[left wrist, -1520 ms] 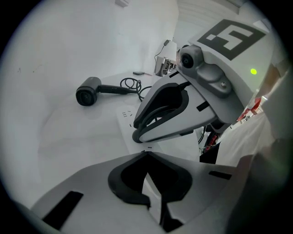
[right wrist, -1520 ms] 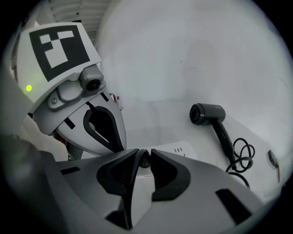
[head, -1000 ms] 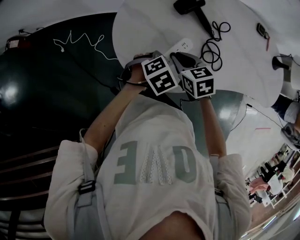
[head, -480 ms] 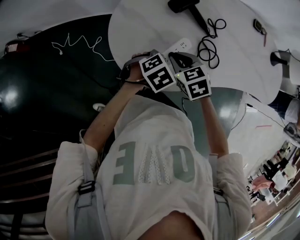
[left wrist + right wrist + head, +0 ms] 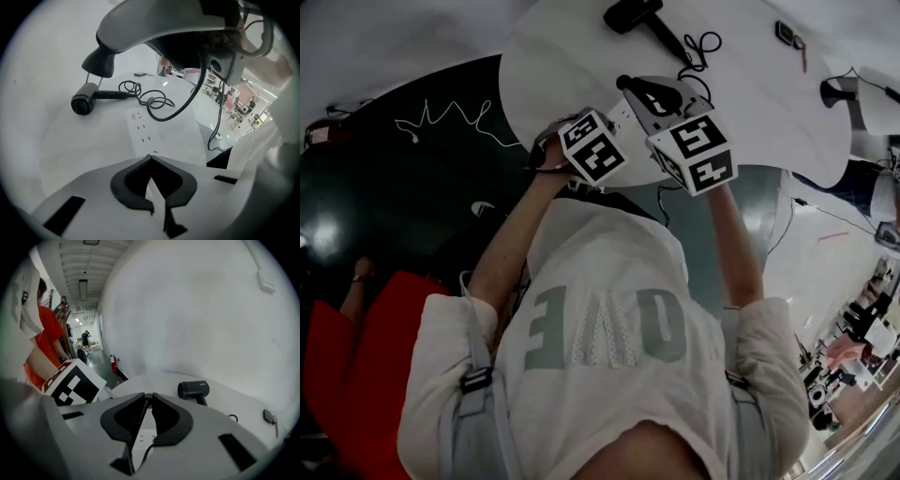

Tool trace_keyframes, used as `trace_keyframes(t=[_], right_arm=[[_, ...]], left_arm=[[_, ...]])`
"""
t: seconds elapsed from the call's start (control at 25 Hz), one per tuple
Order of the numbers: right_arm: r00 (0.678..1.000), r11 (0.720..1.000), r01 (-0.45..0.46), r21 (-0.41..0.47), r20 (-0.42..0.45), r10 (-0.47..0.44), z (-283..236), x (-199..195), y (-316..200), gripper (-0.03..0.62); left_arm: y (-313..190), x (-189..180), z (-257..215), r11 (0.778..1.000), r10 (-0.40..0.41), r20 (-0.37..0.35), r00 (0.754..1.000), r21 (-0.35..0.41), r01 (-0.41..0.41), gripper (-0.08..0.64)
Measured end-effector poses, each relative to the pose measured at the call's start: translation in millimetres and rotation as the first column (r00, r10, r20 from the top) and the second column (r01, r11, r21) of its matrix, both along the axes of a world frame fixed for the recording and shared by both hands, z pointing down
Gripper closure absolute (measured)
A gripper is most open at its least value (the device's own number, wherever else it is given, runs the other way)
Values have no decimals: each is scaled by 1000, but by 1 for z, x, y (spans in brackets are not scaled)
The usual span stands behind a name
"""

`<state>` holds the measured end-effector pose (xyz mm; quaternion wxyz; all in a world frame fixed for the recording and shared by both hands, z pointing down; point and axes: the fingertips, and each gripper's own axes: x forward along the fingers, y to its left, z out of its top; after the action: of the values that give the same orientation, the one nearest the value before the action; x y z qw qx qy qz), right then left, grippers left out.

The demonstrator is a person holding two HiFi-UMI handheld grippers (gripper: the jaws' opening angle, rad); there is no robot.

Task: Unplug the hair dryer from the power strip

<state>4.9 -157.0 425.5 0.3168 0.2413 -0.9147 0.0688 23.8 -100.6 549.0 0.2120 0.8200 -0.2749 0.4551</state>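
My right gripper hangs above the white round table, shut on the black plug, whose prongs are free of the sockets. From the plug the black cord loops down to the black hair dryer, which lies at the far side of the table. The white power strip lies flat below, its sockets empty. My left gripper is shut on the strip's near end, its marker cube just left of the right one.
A small dark item lies far right on the table. A white cable trails over the dark floor to the left. A person in red stands close by on the left. The table's edge runs just under my hands.
My right gripper has lifted up off the power strip with the plug in it. The left gripper has stayed on the strip. A person in red has come into view at the lower left.
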Motion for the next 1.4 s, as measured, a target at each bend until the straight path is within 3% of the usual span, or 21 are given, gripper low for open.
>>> trace_keyframes(t=[0.28,0.68,0.8,0.96,1.16,1.32,1.4], right_arm=[[999,999,-36,5,-3,36,-7,16,3,531],[985,968,-160,-194,25,168,48,54,37,529],[963,942,-244,-230,59,263,58,67,36,529],[901,888,-377,-263,117,417,68,93,24,529],[853,849,-493,-191,85,515,78,126,7,529],[841,842,-536,-67,43,539,79,141,-1,522],[841,842,-539,-33,24,540,80,144,-2,482]], left_arm=[[0,0,1,1000,23,16,1000,-10,-23,549],[0,0,1,999,39,-2,999,-27,-39,549],[0,-1,1,999,29,-32,999,-42,-30,549],[0,0,1,998,44,-25,999,-47,-45,549],[-1,1,1,997,62,-8,998,-52,-63,549],[0,2,1,996,72,2,997,-58,-72,549],[0,1,2,996,73,5,997,-58,-72,549]])
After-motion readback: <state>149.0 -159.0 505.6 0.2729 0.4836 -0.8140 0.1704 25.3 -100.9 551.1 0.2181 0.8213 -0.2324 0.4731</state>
